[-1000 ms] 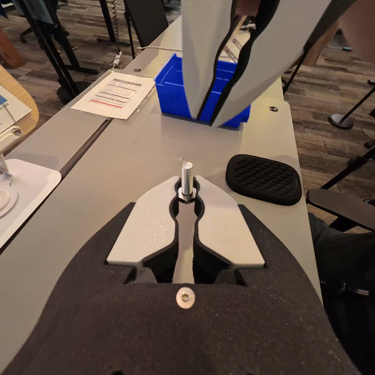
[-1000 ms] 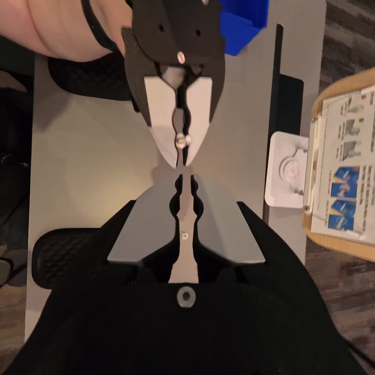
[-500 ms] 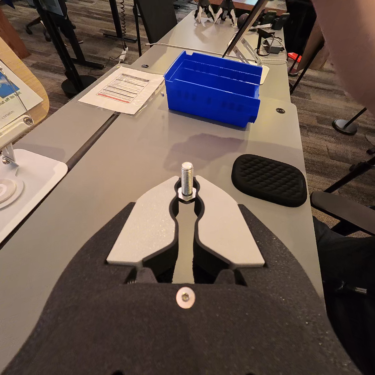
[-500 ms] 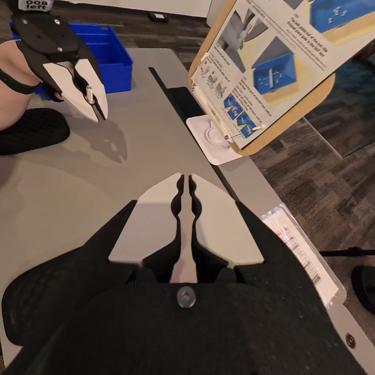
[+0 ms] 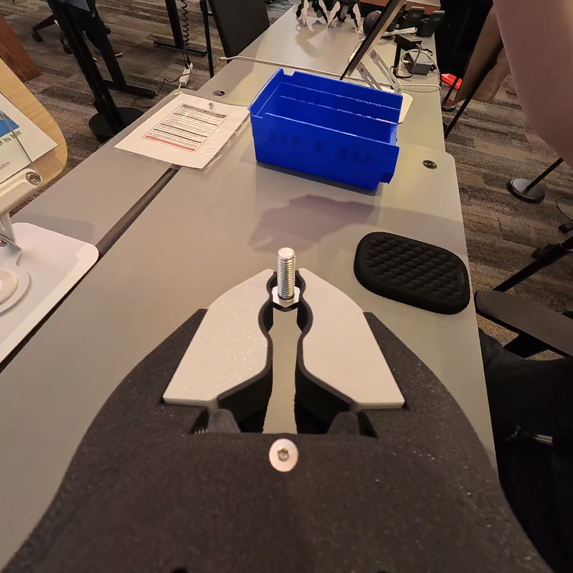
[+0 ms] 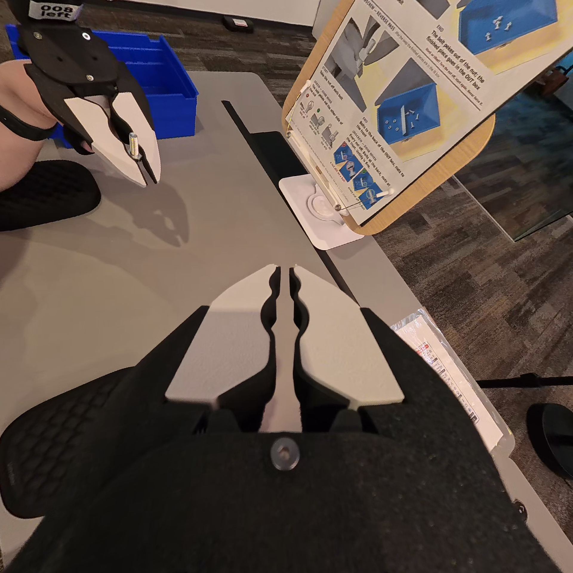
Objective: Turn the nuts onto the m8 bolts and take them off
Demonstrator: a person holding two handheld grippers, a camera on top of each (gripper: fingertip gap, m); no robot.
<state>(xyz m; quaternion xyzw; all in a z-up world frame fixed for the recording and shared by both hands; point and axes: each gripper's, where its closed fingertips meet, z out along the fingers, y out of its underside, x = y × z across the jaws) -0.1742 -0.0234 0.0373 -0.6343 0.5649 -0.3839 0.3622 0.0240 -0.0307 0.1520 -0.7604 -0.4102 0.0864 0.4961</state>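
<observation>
A second ago my right claw (image 6: 285, 268) hung point-down right over my left claw (image 5: 285, 273), tip nearly to tip; now it has swung away to the side, so the left one shows up and to its left, and the blue bin (image 5: 325, 136) ahead of my left claw is no longer hidden. My left claw has kept the same grip throughout: it pinches the bolt (image 5: 286, 274) by its hexagonal head, seated in the rounded notch just behind the fingertips, with the bright threaded steel shank standing upright above the fingers (image 5: 229, 338) and no nut on it that I can see. My right claw is nearly pressed together, a thin slit left between its tips, and carries nothing. Both claws have flat, pale grey, finely grained finger plates with wavy black inner edges, set in rough black foam-like shells with a round silver screw at the centre. Ahead of my left claw the bin is glossy rectangular plastic with a divider wall; to that claw's right lies a black, rounded, quilted pad (image 5: 412, 273). The table (image 5: 186, 248) is smooth matt grey. Ahead and right of my right claw a wooden board with rounded corners (image 6: 412, 117) leans on a white stand
</observation>
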